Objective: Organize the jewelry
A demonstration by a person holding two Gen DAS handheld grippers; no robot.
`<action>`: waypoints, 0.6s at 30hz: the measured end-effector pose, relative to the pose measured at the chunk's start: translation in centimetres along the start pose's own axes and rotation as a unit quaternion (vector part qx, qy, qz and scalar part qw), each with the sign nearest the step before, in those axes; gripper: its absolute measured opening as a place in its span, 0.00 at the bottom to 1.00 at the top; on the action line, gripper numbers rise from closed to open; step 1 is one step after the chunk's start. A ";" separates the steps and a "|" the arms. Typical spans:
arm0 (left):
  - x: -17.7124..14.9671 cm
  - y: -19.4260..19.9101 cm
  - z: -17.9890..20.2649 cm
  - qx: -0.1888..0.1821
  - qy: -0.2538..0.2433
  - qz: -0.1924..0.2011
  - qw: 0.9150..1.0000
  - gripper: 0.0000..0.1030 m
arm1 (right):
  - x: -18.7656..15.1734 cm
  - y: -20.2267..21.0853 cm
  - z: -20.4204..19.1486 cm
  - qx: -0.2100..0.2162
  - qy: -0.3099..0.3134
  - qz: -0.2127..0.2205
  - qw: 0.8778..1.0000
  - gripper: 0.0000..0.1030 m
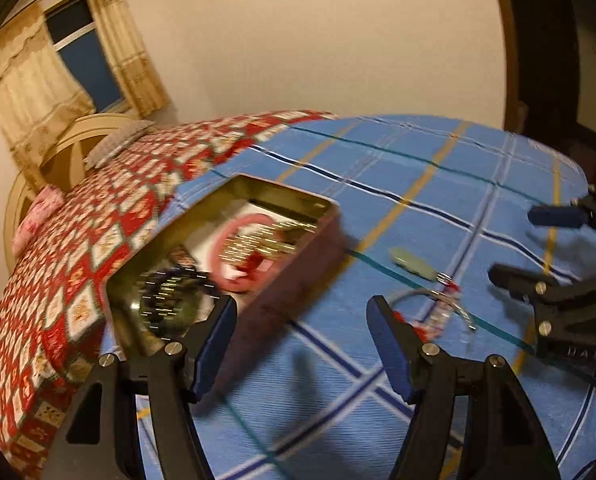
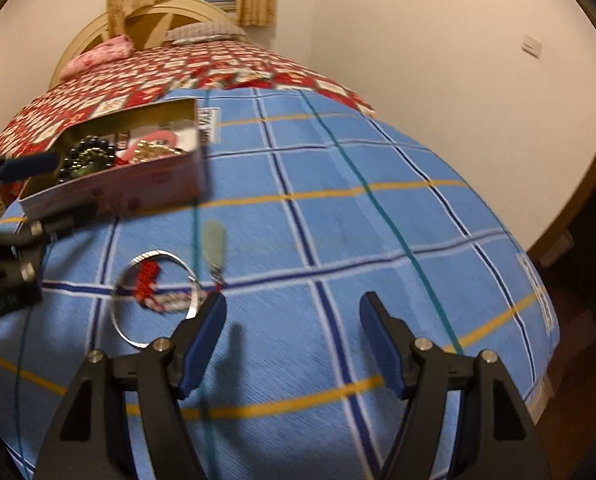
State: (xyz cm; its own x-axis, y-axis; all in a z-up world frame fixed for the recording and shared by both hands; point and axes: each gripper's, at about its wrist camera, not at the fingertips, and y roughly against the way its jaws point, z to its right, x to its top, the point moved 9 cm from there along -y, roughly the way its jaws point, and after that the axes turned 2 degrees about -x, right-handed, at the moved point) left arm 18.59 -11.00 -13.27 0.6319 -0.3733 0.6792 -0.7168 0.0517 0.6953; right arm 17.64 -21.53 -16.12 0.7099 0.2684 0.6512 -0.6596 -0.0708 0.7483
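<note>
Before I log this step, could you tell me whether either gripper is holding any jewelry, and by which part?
Nothing is held. The left gripper and right gripper are both open and empty; the silver bangle lies on the blue bedsheet.

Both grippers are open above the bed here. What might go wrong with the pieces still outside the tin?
The silver bangle overlaps a red charm, so a pinch may lift both or snag. The pale green pendant lies flat on soft blue plaid bedding; fingers may dig into fabric. The open tin could get nudged.

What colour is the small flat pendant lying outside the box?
Pale green pendant, clearest in the right wrist view.
</note>
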 end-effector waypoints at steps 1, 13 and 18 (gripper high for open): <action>-0.2 -0.2 0.4 -0.004 -0.002 -0.003 1.000 0.66 | -0.2 0.1 0.4 0.000 -0.006 0.000 1.000 0.70; -2.2 -2.8 3.0 -0.066 -0.005 -0.048 0.997 0.02 | -1.1 0.1 0.9 0.009 -0.020 0.001 1.000 0.72; -1.5 -0.5 1.6 -0.062 0.008 -0.014 0.998 0.02 | -1.0 0.1 0.7 0.012 -0.021 0.001 1.000 0.72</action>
State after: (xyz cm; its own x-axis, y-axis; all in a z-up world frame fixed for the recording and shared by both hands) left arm 17.57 -11.94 -14.98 0.6562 -0.3604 0.6629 -0.6578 0.1572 0.7366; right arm 17.08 -22.48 -16.59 0.7193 0.2277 0.6563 -0.6545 -0.0945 0.7501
